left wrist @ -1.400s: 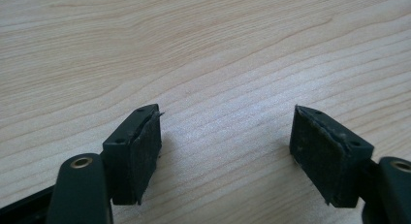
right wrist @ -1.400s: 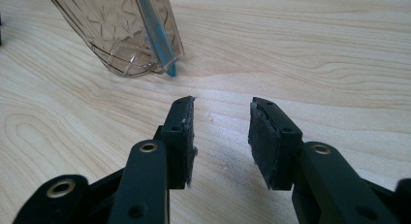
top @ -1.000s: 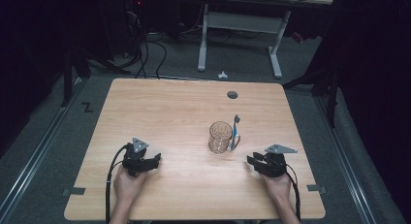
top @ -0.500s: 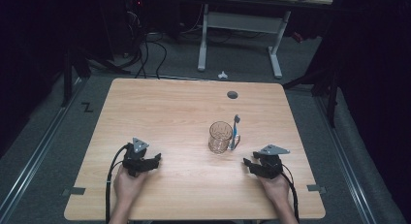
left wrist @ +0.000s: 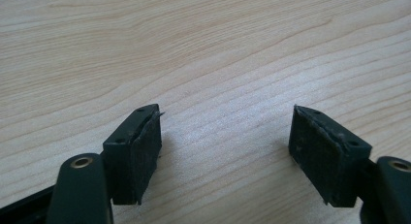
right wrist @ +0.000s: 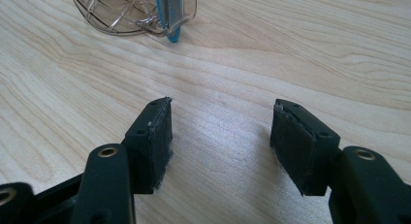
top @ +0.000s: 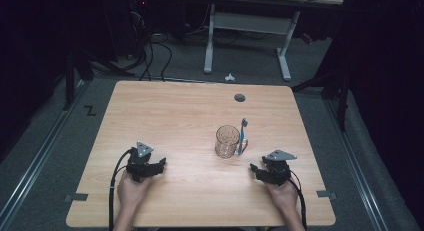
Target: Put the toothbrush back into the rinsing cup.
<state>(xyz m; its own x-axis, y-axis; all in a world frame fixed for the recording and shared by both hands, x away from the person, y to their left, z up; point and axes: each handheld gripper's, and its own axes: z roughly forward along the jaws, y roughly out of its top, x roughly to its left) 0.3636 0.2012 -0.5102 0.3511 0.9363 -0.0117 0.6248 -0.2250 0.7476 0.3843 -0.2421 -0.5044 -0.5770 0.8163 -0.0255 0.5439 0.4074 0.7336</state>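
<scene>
Your right gripper point(top: 256, 169): jaws just opened wide, nothing between them, near the glass mug point(top: 227, 141).
Your left gripper point(top: 159, 166): jaws wide, empty.
Toothbrush point(top: 242, 136): leaning at mug's handle.

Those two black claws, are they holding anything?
No. The left gripper and right gripper both stand open over bare table.

Showing pale wood grain with fine darker streaks across the table point(top: 175, 111). Showing clear, colourless glass with a criss-cross diamond pattern on the mug point(top: 227, 141). Showing bright blue on the toothbrush point(top: 243, 135), white at its head. Showing matte black on both pairs of jaws.
</scene>
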